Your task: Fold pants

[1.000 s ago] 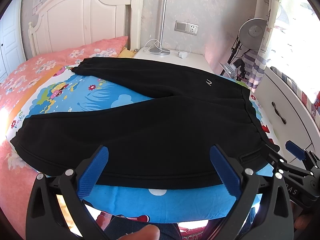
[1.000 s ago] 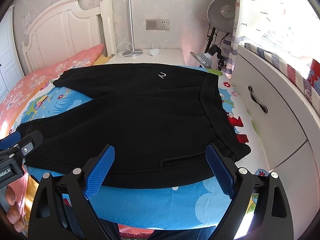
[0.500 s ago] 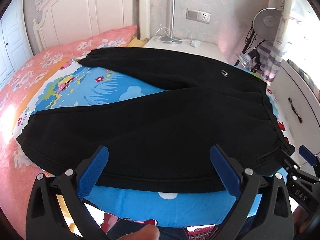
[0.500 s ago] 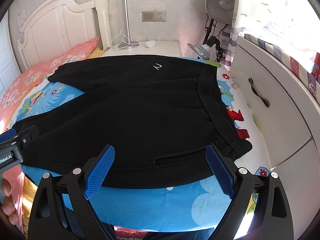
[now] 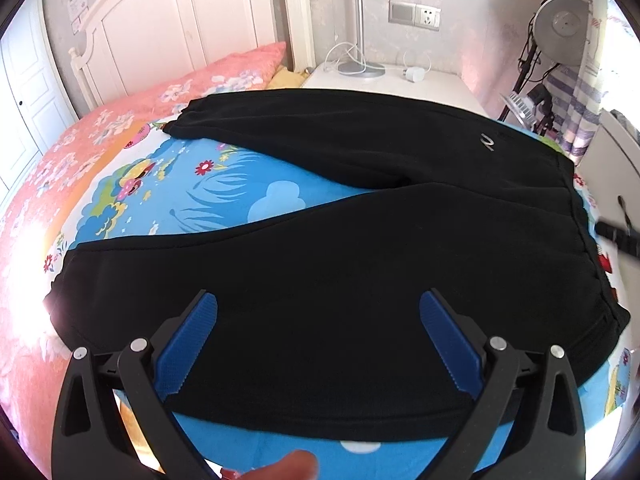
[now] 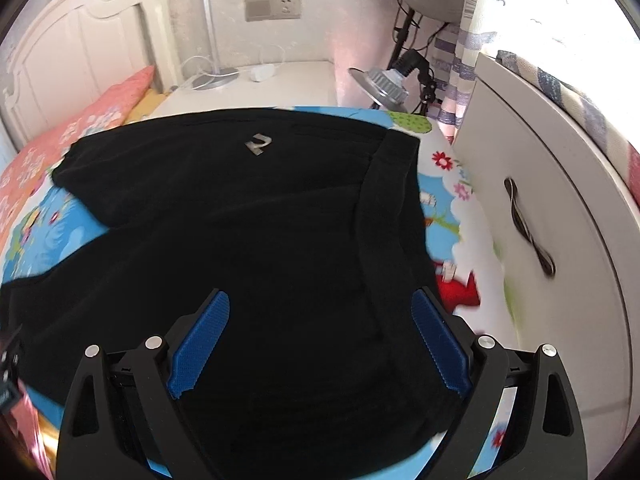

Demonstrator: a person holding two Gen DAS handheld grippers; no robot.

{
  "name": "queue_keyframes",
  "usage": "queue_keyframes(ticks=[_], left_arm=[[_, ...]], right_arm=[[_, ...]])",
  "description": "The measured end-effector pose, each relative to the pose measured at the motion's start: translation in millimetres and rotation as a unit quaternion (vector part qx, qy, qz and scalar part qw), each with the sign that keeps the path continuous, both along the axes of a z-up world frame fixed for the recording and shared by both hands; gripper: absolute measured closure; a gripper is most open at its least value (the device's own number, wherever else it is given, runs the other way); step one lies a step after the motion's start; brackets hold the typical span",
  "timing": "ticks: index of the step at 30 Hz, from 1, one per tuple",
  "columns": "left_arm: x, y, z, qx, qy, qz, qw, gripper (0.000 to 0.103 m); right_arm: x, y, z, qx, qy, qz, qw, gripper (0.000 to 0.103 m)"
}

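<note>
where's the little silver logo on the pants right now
In the right wrist view the silver logo sits on the far leg of the black pants, left of the waistband; the left wrist view shows it at upper right.

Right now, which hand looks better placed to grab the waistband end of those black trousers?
The right. Its tool hangs open straddling the waistband of the black trousers. The left tool, also open, sits over the middle of the near leg.
</note>
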State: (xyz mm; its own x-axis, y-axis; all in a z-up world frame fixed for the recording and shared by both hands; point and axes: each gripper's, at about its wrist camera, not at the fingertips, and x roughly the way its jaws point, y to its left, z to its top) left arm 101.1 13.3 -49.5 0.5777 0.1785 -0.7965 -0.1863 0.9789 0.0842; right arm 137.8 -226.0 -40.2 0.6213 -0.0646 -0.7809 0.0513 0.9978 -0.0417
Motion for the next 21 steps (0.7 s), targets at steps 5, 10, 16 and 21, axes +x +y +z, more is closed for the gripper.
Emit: queue_keyframes(ticks=[5,10,16,21], left_arm=[[25,3,-8,0.008,0.014,0.005,0.9999,0.002],[46,4,-19,-0.017,0.026,-0.011,0.9995,0.002],[59,3,-37,-0.038,0.038,-0.032,0.9980,0.002],[70,9,-54,-0.040,0.058,-0.022,0.9973,0.002]], right_arm=[[82,-27,-17,-0.012,0.037,-0.015,0.999,0.008],[156,-48,-45,-0.016,0.072,-0.007,0.997,0.008],[202,-72,-69,0.009,0.098,0.014,0.995,0.008],[236,-93,-71,0.050,0.105,0.037,0.992,0.008]])
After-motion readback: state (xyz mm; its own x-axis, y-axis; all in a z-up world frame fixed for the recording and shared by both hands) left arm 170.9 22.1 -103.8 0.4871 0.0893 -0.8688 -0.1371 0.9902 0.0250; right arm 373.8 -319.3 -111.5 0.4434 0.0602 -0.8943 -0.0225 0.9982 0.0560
